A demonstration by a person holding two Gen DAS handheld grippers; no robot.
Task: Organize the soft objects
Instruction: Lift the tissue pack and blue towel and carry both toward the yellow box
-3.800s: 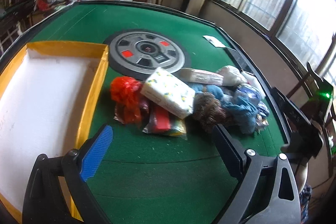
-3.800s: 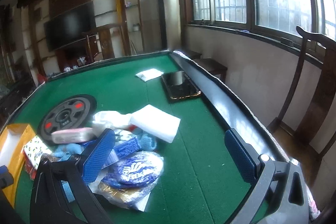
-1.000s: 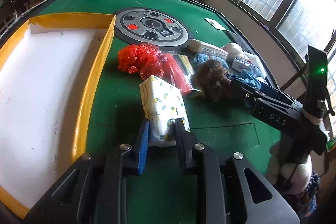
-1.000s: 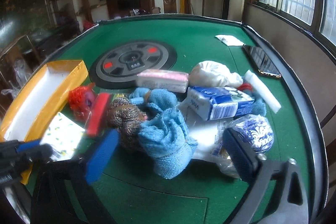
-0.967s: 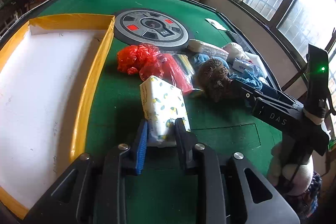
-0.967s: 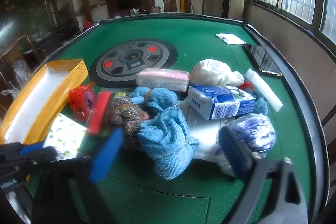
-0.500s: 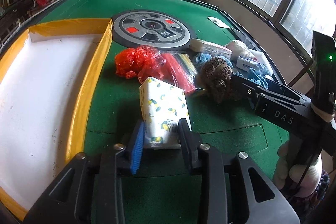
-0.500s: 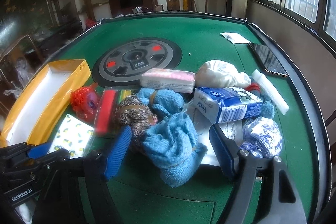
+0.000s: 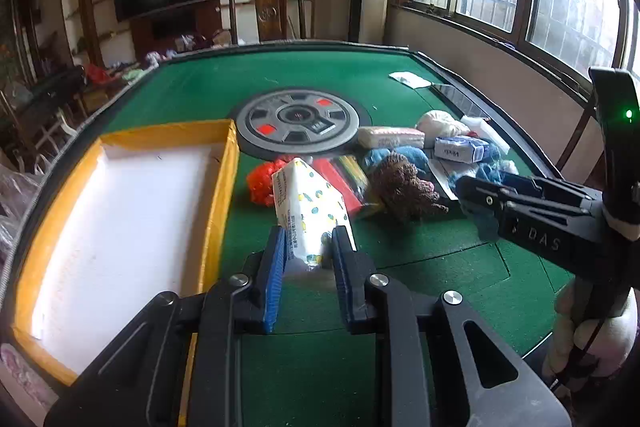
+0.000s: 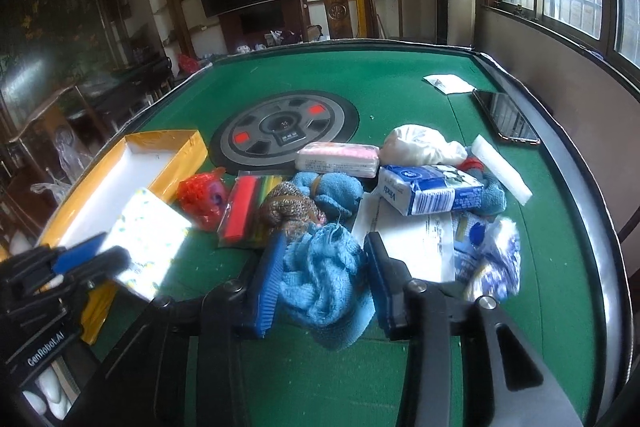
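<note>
A: What has changed beside the yellow-rimmed white tray?

B: The left tongs, clamped on the lemon-print tissue pack, have lifted it off the green felt desk, just right of the tray.

A: And the other?

B: The right tongs have just been closing, now pinching the crumpled light-blue knitted cloth further right. Both items look ready for the tray.

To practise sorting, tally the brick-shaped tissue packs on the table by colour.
Lemon-print pack, in the left claw: 1
Pink pack: 1
Blue pack: 1
Total: 3
</note>
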